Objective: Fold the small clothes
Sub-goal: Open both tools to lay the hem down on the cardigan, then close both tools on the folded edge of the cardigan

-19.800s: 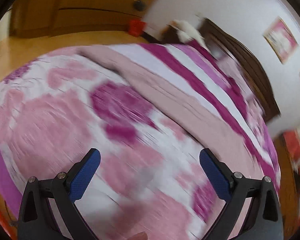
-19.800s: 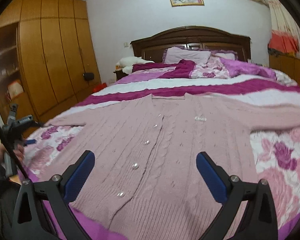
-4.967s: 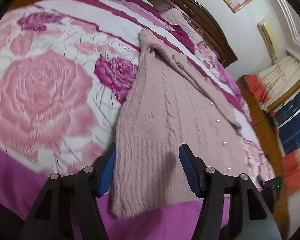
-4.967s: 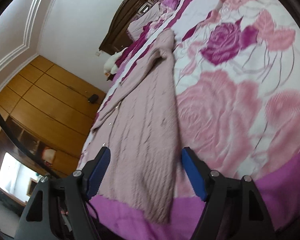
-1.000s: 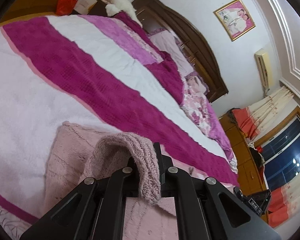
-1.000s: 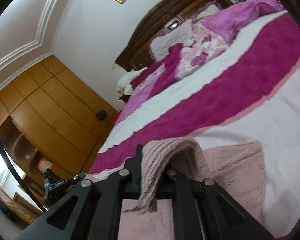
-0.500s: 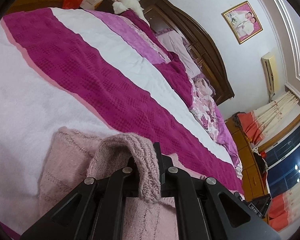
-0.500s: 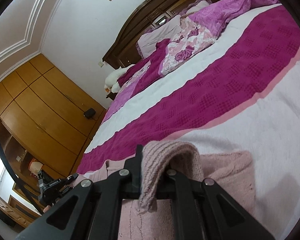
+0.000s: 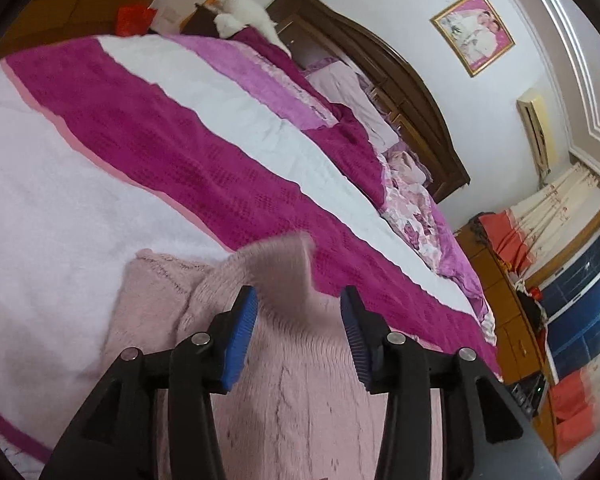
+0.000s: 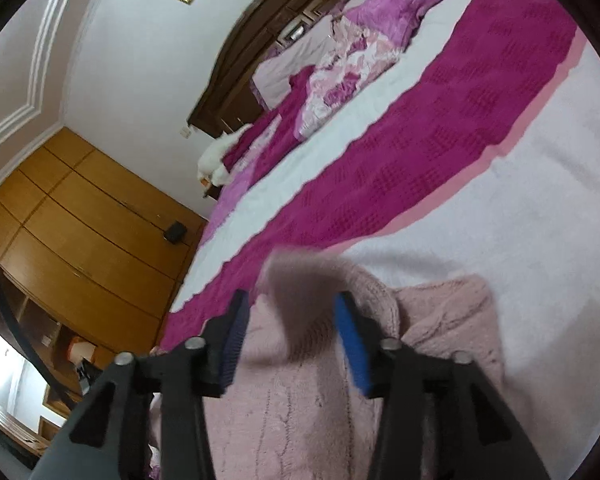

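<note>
— How did the pink cardigan (image 9: 300,380) look as though it would handle?

— Soft and limp, I judged: a thick knit with no stiffness, light but bulky, not slippery, not fragile. It lay on the near part of the bed (image 9: 60,208), on the white band of the striped bedspread, just short of the magenta stripe. A blurred flap of its hem stood up in the gap of each gripper.

— Where would you have taken hold?

— At the ribbed hem corners or a folded edge, pinching a full thickness so the knit did not stretch.

— And the grippers?

— The left gripper (image 9: 298,312) stood apart, moderately wide, gripping nothing; the right gripper (image 10: 290,318) likewise, parted and loose of the cloth.

— The count?

— One cardigan, two grippers, one bed, one framed picture (image 9: 473,32) on the far wall.
</note>
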Demonstrator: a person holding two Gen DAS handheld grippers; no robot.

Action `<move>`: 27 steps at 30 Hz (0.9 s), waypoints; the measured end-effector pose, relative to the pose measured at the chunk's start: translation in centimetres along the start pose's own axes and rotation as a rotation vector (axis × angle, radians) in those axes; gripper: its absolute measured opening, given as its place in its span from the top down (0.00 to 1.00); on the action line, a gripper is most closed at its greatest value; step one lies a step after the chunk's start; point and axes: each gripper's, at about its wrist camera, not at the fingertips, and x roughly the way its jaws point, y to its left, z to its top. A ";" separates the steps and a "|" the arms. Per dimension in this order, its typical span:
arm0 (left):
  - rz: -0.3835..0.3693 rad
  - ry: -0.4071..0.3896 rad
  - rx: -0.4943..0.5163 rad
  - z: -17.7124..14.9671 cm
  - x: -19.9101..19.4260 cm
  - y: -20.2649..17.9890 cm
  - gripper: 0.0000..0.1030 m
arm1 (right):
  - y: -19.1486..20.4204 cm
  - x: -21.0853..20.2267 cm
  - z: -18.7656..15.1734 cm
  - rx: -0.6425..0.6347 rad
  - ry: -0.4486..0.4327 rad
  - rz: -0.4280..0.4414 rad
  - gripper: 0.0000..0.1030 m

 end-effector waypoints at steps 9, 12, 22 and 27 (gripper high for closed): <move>0.149 0.044 0.161 -2.7 -4.1 -0.5 0.77 | 1.4 -5.6 -1.9 -0.085 -0.017 -0.012 0.50; 0.218 0.067 0.235 -4.5 -4.7 -0.2 0.77 | 2.2 -7.3 -4.0 -0.184 0.002 -0.090 0.50; 0.294 0.061 0.252 -6.2 -5.4 1.1 0.76 | 2.6 -7.5 -9.8 -0.408 0.089 -0.283 0.50; 0.268 0.057 0.216 -6.4 -5.7 1.8 1.00 | 2.6 -7.7 -9.9 -0.414 0.070 -0.290 0.84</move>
